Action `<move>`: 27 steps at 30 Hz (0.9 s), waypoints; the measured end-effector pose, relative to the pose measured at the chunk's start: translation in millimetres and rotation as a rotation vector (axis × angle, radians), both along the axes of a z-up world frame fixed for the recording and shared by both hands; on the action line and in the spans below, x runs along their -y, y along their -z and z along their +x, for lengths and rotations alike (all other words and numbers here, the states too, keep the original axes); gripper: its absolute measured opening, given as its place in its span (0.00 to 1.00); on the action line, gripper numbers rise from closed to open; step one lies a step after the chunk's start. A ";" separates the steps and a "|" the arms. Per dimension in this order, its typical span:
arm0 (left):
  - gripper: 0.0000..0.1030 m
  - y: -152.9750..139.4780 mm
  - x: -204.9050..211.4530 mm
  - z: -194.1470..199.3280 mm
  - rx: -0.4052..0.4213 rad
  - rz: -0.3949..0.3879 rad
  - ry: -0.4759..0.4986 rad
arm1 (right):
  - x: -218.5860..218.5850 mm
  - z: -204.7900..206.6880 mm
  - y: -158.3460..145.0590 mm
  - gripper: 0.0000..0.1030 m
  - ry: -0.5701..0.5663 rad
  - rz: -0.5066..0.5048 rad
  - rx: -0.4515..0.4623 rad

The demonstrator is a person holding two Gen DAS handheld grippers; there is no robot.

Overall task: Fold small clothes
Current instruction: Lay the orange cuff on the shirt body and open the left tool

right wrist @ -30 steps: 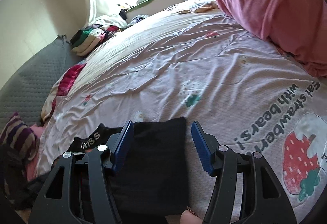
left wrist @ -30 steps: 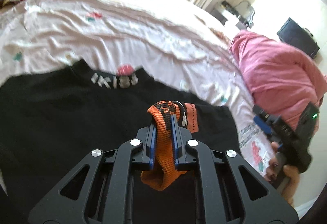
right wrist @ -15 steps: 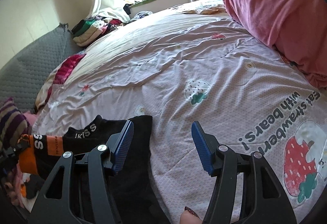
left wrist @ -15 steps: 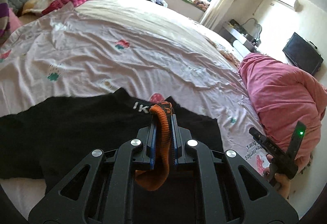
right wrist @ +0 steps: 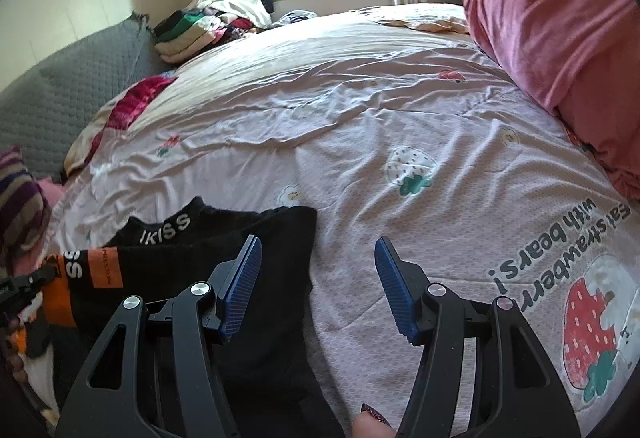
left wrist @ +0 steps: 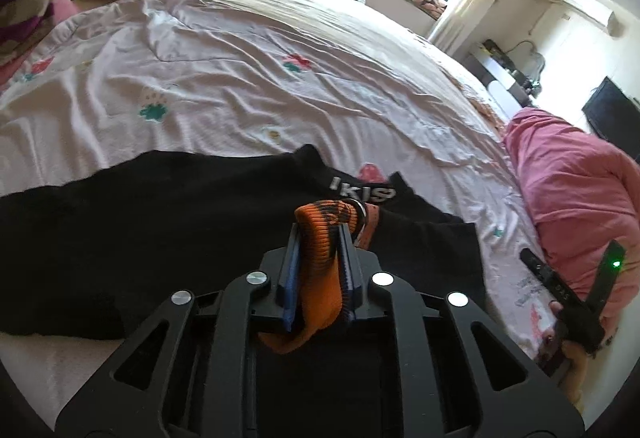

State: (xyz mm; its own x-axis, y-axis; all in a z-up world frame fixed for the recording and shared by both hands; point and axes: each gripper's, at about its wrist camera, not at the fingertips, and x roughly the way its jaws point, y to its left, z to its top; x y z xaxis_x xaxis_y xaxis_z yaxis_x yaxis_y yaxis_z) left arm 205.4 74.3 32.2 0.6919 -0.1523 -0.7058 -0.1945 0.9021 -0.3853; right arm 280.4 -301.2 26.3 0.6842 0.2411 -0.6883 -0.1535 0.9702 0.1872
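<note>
Two tongs work over a bed (right wrist: 360,110) spread with a pale strawberry-print cover. The left tongs (left wrist: 318,238) pinch an orange cuff (left wrist: 320,270) of a black garment (left wrist: 160,230), with the fabric bunched between the blue pads, and the jaws are just beginning to part. The garment lies spread across the near side of the bed, its collar lettered in white. The right tongs (right wrist: 318,254) stand spread with nothing between the pads; the left pad (right wrist: 242,286) hangs over the garment's edge and the other pad over bare cover. A pink quilt (right wrist: 560,18) is heaped at the right of the bed. Folded clothes (right wrist: 192,34) are stacked near the window.
</note>
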 end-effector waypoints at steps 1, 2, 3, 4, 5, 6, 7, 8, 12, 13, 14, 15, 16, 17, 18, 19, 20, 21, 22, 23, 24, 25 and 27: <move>0.10 0.5 -1.1 -0.8 0.001 0.013 -0.007 | -4.9 -0.7 0.7 0.56 -0.011 -0.011 0.002; 0.10 0.3 -1.5 -1.2 0.002 0.025 -0.012 | -7.6 -1.4 1.8 0.56 -0.020 -0.018 0.003; 0.10 0.3 -2.6 -2.3 0.005 0.037 -0.019 | -11.9 -2.0 2.7 0.56 -0.033 -0.028 0.003; 0.10 -0.2 -3.4 -3.6 0.008 0.048 -0.027 | -15.1 -2.5 3.8 0.56 -0.042 -0.035 0.002; 0.10 -1.1 -3.2 -4.8 0.011 0.071 -0.036 | -20.1 -3.6 5.0 0.56 -0.057 -0.048 0.003; 0.10 -1.6 -2.5 -5.4 0.013 0.086 -0.040 | -25.0 -4.6 6.1 0.56 -0.073 -0.061 0.004; 0.11 -2.0 -0.7 -5.5 0.015 0.103 -0.035 | -28.0 -5.2 6.8 0.56 -0.084 -0.070 0.004; 0.15 -1.4 1.7 -4.5 0.013 0.115 -0.023 | -32.9 -6.6 7.8 0.56 -0.100 -0.083 0.005; 0.17 10.8 11.5 5.8 -0.028 0.151 0.020 | -48.5 -11.1 12.2 0.56 -0.159 -0.121 0.002; 0.17 18.1 13.8 9.8 -0.054 0.161 0.033 | -53.1 -12.6 13.9 0.56 -0.177 -0.131 -0.002; 0.17 25.3 16.1 12.8 -0.081 0.173 0.045 | -58.6 -14.7 16.4 0.56 -0.199 -0.143 -0.007; 0.17 29.8 17.3 14.1 -0.098 0.183 0.050 | -63.5 -16.7 18.6 0.56 -0.222 -0.152 -0.013; 0.17 38.9 18.9 16.1 -0.137 0.201 0.053 | -68.9 -18.9 21.3 0.56 -0.250 -0.162 -0.021; 0.19 45.9 19.2 16.4 -0.163 0.208 0.054 | -72.1 -20.6 23.2 0.56 -0.265 -0.171 -0.026; 0.21 55.0 18.1 16.2 -0.191 0.208 0.054 | -75.4 -22.2 25.6 0.56 -0.280 -0.181 -0.035; 0.21 60.0 17.5 15.2 -0.202 0.207 0.053 | -78.2 -23.4 28.1 0.56 -0.295 -0.186 -0.047; 0.21 64.0 16.6 13.6 -0.206 0.208 0.053 | -79.9 -24.4 29.7 0.56 -0.303 -0.186 -0.054; 0.21 66.8 16.0 10.5 -0.197 0.211 0.055 | -81.6 -25.5 31.7 0.56 -0.312 -0.185 -0.063; 0.21 67.0 16.0 8.9 -0.191 0.214 0.056 | -82.7 -26.3 32.8 0.56 -0.316 -0.184 -0.068; 0.21 67.5 16.2 7.0 -0.187 0.219 0.059 | -83.6 -27.4 34.2 0.56 -0.321 -0.185 -0.071; 0.21 67.8 16.2 5.9 -0.184 0.224 0.062 | -84.6 -28.3 35.7 0.56 -0.324 -0.190 -0.074; 0.21 67.6 16.4 6.3 -0.183 0.225 0.064 | -85.5 -28.4 37.2 0.56 -0.323 -0.198 -0.078; 0.21 68.1 16.6 6.9 -0.183 0.227 0.071 | -85.3 -28.2 41.1 0.58 -0.316 -0.208 -0.090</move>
